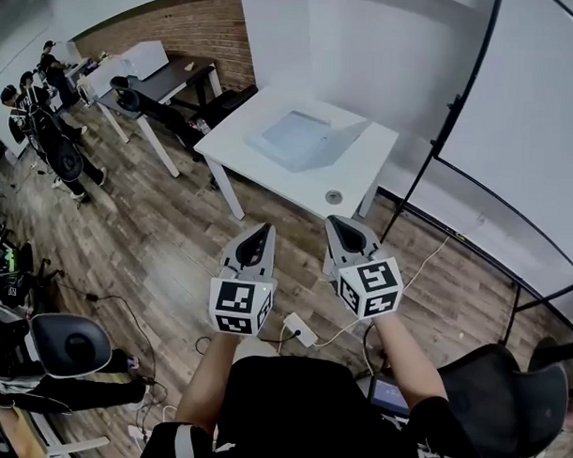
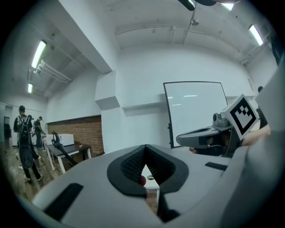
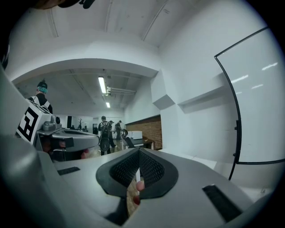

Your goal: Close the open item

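Several people (image 1: 48, 121) stand at the far left on the wood-plank floor (image 1: 155, 238), beside a dark-topped desk (image 1: 170, 78) that carries a white box (image 1: 142, 59) in front of a red-brick wall (image 1: 181, 27). A black office chair (image 1: 68, 345) sits at lower left.

Left gripper (image 1: 259, 230): held over the floor, in front of the person's body. Its own view shows the black ribbed pads meeting at the tips, with nothing between them; only a thin wedge of background shows below the contact.

Beyond and between the two grippers, a white rectangular table (image 1: 364, 170) stands well apart from both. The task's thing, a pale grey-blue flat open item (image 1: 304, 139), lies on the table top toward its far side, its raised panel tilted up on the right. It looks like a laptop, but the detail is too coarse to confirm. A small round grey disc (image 1: 334, 196) sits near the table's near edge. A white power strip (image 1: 300, 329) lies on the floor between the forearms.

Right gripper (image 1: 336, 221): level with the left one and just beside it, not touching. Its own view shows the pads pressed together at the tips, gripping nothing.

Further right, a white board on a black tubular stand (image 1: 534, 119) leans along the wall. A second black chair (image 1: 506, 400) is at lower right.
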A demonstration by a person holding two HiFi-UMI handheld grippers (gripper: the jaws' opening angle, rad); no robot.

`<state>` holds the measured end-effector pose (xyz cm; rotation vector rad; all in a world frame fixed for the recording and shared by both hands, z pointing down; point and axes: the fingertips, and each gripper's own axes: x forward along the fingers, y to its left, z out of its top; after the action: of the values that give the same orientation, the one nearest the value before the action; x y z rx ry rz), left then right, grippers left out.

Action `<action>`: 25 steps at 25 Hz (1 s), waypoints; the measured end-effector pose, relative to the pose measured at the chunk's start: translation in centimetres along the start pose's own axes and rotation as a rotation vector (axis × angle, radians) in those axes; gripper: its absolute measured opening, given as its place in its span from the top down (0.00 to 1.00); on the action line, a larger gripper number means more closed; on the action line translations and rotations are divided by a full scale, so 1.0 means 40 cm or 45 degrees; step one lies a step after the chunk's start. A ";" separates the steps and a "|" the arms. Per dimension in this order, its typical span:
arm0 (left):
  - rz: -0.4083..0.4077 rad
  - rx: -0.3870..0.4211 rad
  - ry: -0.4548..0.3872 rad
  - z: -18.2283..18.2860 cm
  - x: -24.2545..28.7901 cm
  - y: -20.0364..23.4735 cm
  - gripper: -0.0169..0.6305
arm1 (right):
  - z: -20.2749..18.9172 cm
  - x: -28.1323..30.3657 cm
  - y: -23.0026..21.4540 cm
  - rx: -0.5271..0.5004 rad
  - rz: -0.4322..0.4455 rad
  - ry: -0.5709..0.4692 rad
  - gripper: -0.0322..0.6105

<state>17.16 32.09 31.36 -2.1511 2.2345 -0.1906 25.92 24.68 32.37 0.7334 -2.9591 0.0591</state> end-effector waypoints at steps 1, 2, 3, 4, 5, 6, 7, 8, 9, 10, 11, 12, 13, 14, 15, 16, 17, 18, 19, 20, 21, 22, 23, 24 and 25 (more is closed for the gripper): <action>0.001 0.015 0.003 0.002 0.003 0.002 0.96 | -0.001 0.002 -0.005 0.002 -0.001 0.004 0.89; -0.001 0.023 0.005 0.004 0.008 0.004 0.96 | -0.001 0.004 -0.009 0.006 -0.003 0.006 0.89; -0.005 0.025 0.006 0.004 0.015 0.008 0.96 | -0.002 0.009 -0.014 0.010 -0.007 0.005 0.89; -0.010 0.024 0.006 0.003 0.024 0.013 0.96 | -0.002 0.017 -0.018 0.011 -0.012 0.005 0.89; -0.016 0.022 0.007 0.001 0.034 0.019 0.96 | -0.004 0.027 -0.022 0.012 -0.016 0.007 0.89; -0.023 0.020 0.008 -0.003 0.045 0.025 0.96 | -0.006 0.040 -0.026 0.012 -0.020 0.010 0.89; -0.031 0.018 0.009 -0.007 0.058 0.033 0.96 | -0.008 0.053 -0.029 0.012 -0.024 0.015 0.89; -0.039 0.015 0.009 -0.012 0.073 0.042 0.96 | -0.009 0.069 -0.033 0.012 -0.029 0.019 0.89; -0.049 0.011 0.008 -0.016 0.090 0.053 0.96 | -0.010 0.086 -0.038 0.010 -0.034 0.024 0.89; -0.058 0.006 0.005 -0.020 0.109 0.065 0.96 | -0.010 0.105 -0.044 0.008 -0.040 0.029 0.89; -0.066 -0.001 0.003 -0.024 0.129 0.080 0.96 | -0.010 0.126 -0.051 0.007 -0.046 0.035 0.89; -0.075 -0.010 0.002 -0.028 0.149 0.096 0.96 | -0.010 0.148 -0.058 0.005 -0.053 0.041 0.89; -0.082 -0.018 0.002 -0.032 0.169 0.113 0.96 | -0.010 0.171 -0.064 0.004 -0.059 0.047 0.89; -0.089 -0.026 0.004 -0.036 0.190 0.131 0.96 | -0.009 0.196 -0.071 0.004 -0.065 0.052 0.89; -0.096 -0.036 0.008 -0.041 0.210 0.151 0.96 | -0.009 0.222 -0.079 0.008 -0.071 0.058 0.89; -0.104 -0.048 0.013 -0.045 0.230 0.170 0.96 | -0.009 0.249 -0.086 0.017 -0.076 0.063 0.89; -0.114 -0.063 0.017 -0.048 0.249 0.190 0.96 | -0.007 0.278 -0.092 0.027 -0.080 0.067 0.89; -0.127 -0.077 0.018 -0.050 0.268 0.209 0.96 | -0.002 0.309 -0.097 0.033 -0.084 0.069 0.89; -0.139 -0.087 0.019 -0.051 0.288 0.229 0.96 | 0.003 0.339 -0.101 0.032 -0.088 0.072 0.89; -0.149 -0.092 0.020 -0.053 0.306 0.249 0.96 | 0.008 0.369 -0.105 0.025 -0.094 0.076 0.89; -0.158 -0.096 0.021 -0.055 0.324 0.271 0.96 | 0.012 0.399 -0.107 0.020 -0.100 0.081 0.89; -0.166 -0.099 0.024 -0.057 0.342 0.293 0.96 | 0.015 0.428 -0.110 0.019 -0.105 0.085 0.89; -0.174 -0.103 0.027 -0.060 0.360 0.316 0.96 | 0.018 0.457 -0.112 0.021 -0.110 0.089 0.89; -0.182 -0.106 0.030 -0.061 0.378 0.340 0.96 | 0.023 0.485 -0.115 0.024 -0.117 0.093 0.89; -0.190 -0.107 0.034 -0.062 0.396 0.365 0.96 | 0.028 0.515 -0.118 0.024 -0.124 0.096 0.89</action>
<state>1.73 16.96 33.13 -2.3739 2.1330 -0.1317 9.91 10.91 33.38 0.8570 -2.8509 0.1049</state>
